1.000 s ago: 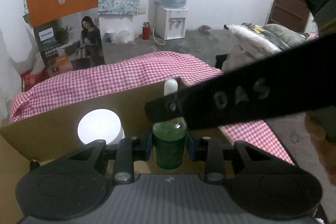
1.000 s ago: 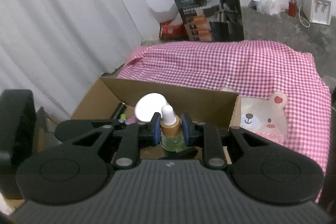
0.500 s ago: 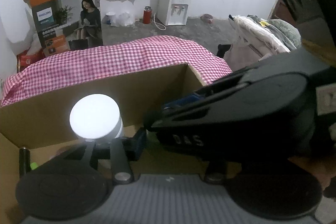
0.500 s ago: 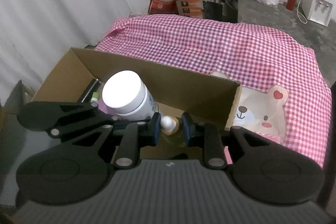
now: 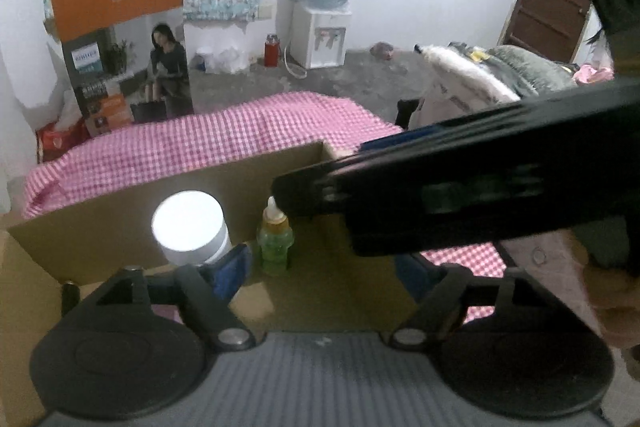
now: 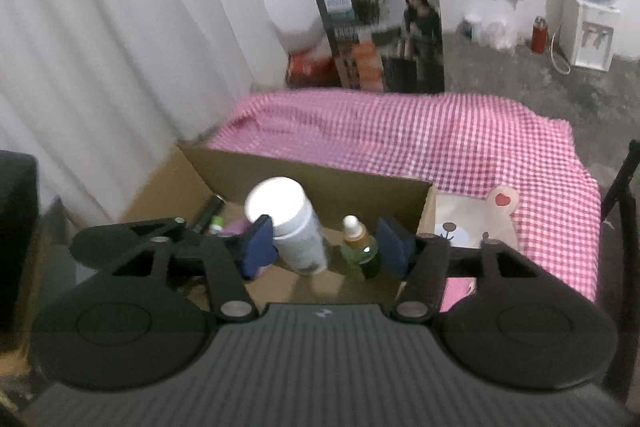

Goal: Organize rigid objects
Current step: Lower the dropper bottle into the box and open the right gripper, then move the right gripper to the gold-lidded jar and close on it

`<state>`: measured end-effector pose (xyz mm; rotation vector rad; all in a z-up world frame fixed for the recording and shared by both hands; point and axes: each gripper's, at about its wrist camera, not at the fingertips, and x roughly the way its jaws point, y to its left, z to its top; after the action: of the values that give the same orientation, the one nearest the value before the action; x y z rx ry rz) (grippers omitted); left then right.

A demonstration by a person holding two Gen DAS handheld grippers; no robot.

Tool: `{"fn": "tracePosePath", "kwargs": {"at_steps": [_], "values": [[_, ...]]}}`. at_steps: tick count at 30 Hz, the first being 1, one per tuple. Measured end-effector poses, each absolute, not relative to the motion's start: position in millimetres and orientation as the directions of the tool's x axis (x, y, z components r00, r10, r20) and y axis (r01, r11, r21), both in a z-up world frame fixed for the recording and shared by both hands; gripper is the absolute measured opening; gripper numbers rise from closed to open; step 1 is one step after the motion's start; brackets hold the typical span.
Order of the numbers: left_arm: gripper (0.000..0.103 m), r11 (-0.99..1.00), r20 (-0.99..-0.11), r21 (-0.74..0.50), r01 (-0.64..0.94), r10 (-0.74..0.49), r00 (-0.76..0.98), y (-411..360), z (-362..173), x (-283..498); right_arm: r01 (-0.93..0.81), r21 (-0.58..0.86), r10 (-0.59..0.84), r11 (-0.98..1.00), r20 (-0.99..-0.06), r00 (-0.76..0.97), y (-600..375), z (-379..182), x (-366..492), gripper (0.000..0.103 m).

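Two grippers are held over a cardboard box (image 6: 320, 183), the right gripper (image 6: 326, 241) and left gripper (image 5: 320, 267) both spread wide and empty. A green dropper bottle (image 6: 358, 247) is seen upright on the box floor, just beside a white-capped jar (image 6: 294, 227).

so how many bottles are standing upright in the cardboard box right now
2. The white-capped bottle stands mid-box near the back wall; the small green dropper bottle stands just to its right. A dark tube lies at the far left, and the open grippers may hide more.
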<state>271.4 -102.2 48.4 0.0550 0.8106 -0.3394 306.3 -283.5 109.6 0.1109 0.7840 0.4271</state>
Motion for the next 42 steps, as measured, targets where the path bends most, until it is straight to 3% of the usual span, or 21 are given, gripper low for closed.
{"fn": "tracePosePath", "kwargs": {"at_steps": [1, 7, 15, 25, 39, 42], "values": [[0.085, 0.943, -0.710, -0.074, 0.326, -0.279, 0.647, -102, 54, 263, -0.330, 0.265, 0.421, 0.906, -0.634, 0.649, -287, 116, 294, 0.076], [0.091, 0.926, -0.668, -0.042, 0.376, -0.306, 0.678, -99, 77, 205, -0.328, 0.323, 0.452, 0.888, -0.478, 0.753, -301, 146, 211, 0.092], [0.094, 0.925, -0.642, -0.027, 0.380, -0.307, 0.703, -71, 81, 126, -0.340, 0.408, 0.493, 0.847, -0.364, 0.790, -298, 137, 109, 0.101], [0.097, 0.951, -0.644, -0.070, 0.301, -0.274, 0.715, -13, 48, 52, -0.329, 0.512, 0.560, 0.794, -0.403, 0.724, -271, 75, 53, 0.102], [0.096, 0.946, -0.649, 0.015, 0.323, -0.237, 0.723, -13, -19, 25, -0.212, 0.543, 0.534, 0.813, -0.549, 0.643, -219, 15, 77, 0.101], [0.096, 0.932, -0.634, 0.002, 0.362, -0.278, 0.721, -16, -24, 23, -0.182, 0.550, 0.523, 0.816, -0.566, 0.637, -219, 6, 88, 0.100]]}}
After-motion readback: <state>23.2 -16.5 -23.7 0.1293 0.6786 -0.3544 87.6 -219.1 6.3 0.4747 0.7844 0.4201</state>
